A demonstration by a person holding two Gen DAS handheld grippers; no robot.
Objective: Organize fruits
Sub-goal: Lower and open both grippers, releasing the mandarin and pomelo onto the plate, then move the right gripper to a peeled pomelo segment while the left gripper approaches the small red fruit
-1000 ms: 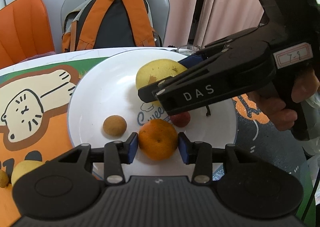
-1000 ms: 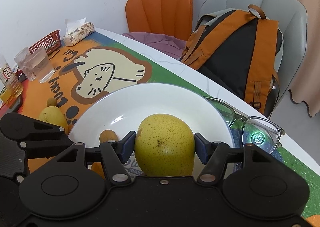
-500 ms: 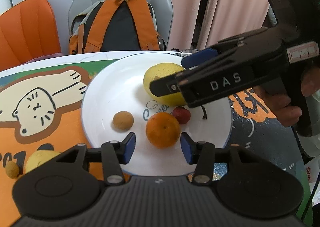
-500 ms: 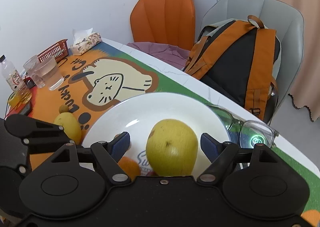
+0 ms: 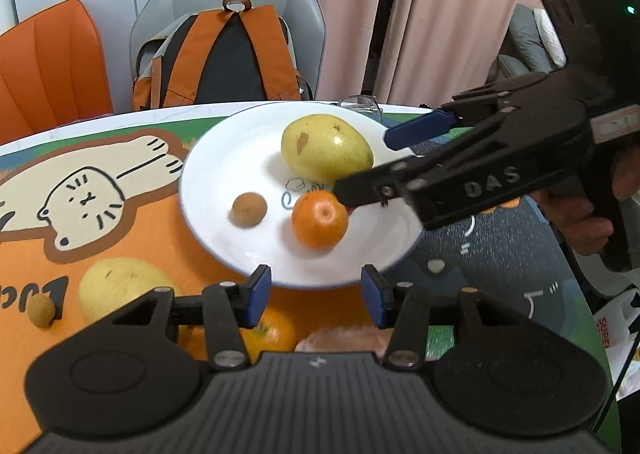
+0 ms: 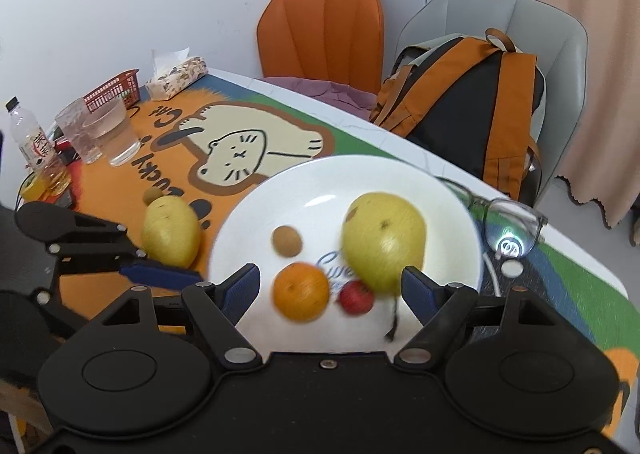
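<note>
i am holding the left gripper (image 5: 316,296) spread and empty at the near rim of the round white ceramic plate (image 5: 224,157). the right gripper (image 6: 330,290) is also standing spread, empty. the large yellow pear (image 6: 384,240), small orange mandarin (image 6: 301,292) and small red fruit (image 6: 356,297) are lying on the plate.

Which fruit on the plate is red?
The small red fruit beside the orange, under the big yellow pear; the fourth is a brown longan.

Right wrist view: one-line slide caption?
Open right gripper above white plate holding pear, orange, red fruit, small brown fruit.
</note>
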